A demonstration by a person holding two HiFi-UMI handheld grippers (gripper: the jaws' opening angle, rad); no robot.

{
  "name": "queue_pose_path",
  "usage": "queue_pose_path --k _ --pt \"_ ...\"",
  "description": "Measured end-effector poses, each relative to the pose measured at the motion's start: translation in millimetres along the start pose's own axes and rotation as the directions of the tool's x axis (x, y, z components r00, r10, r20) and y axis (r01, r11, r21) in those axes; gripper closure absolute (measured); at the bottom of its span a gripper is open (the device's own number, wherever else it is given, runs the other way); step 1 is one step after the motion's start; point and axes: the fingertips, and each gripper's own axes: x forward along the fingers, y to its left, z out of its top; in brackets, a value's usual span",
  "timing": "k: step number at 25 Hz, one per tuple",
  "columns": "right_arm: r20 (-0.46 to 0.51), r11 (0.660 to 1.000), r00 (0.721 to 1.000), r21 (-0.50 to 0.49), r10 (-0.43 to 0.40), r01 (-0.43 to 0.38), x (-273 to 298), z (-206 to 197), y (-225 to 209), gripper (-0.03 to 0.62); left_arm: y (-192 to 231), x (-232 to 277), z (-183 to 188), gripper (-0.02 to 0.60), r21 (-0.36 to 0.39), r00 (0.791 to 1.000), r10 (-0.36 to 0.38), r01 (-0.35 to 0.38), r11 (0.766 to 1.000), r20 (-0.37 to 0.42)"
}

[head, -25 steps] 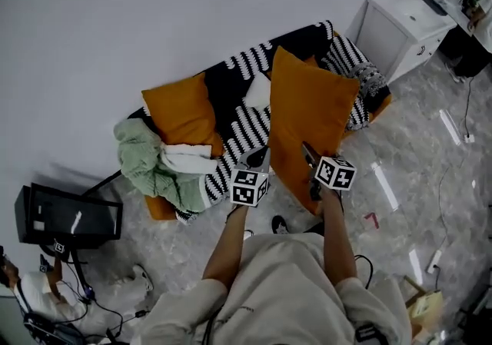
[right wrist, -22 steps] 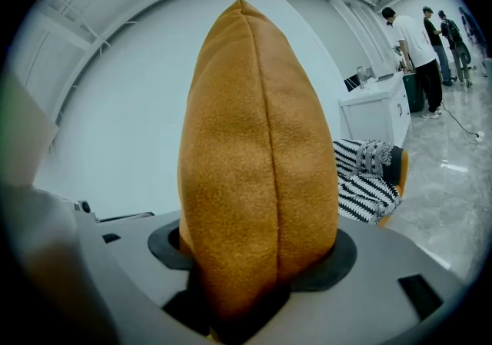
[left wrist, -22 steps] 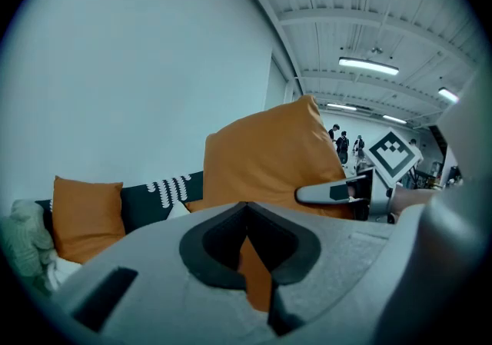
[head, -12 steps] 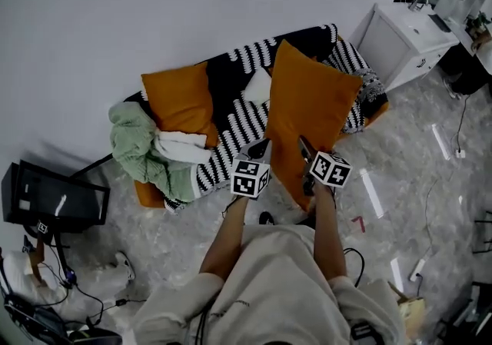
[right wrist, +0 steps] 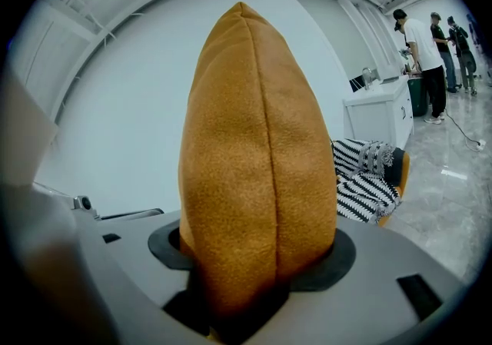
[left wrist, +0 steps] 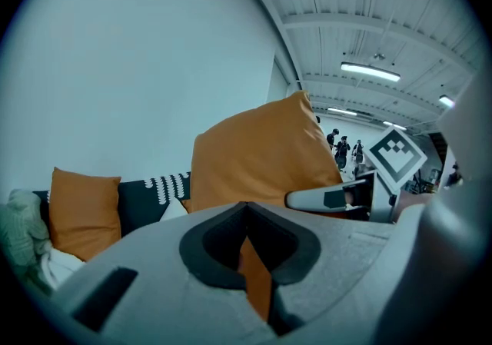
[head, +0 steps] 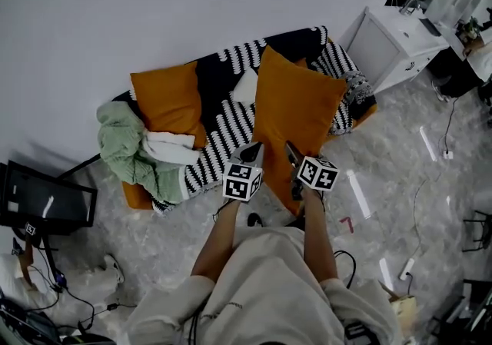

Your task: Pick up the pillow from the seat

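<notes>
A large orange pillow [head: 296, 113] stands upright, lifted off the sofa seat [head: 231, 132] at its front edge. My left gripper [head: 250, 154] pinches the pillow's lower left edge; in the left gripper view a thin strip of the orange pillow [left wrist: 261, 155] sits between the closed jaws of the left gripper [left wrist: 250, 259]. My right gripper [head: 293, 155] grips the lower right edge. Seen from the right gripper [right wrist: 254, 274], the pillow [right wrist: 254, 159] fills the gap between its jaws, seam facing the camera.
A second orange pillow [head: 165, 101] leans at the sofa's left, beside a green blanket [head: 123, 151] and white cloth [head: 165, 147]. A black-and-white throw [head: 350, 94] covers the sofa. A white cabinet [head: 384, 44] stands to the right, a black box [head: 42, 201] at left, and cables [head: 419, 182] lie on the floor.
The head view has drifted, so sofa and pillow sit slightly further left and higher. Both grippers keep the same hold on the upright pillow.
</notes>
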Motion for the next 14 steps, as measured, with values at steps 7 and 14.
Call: queue_pose_path --k 7,14 --pt "-0.012 1.000 1.000 -0.012 -0.014 0.014 2.8 -3.1 2.4 0.293 6.4 -3.6 -2.0 0.572 0.003 1.000 -0.007 0.007 1.000 -0.008" --pt "-0.008 0.999 1.000 -0.041 -0.023 0.022 -13.3 7.9 -2.4 0.293 -12.8 -2.8 6.1 0.572 0.005 1.000 -0.029 0.029 1.000 0.008"
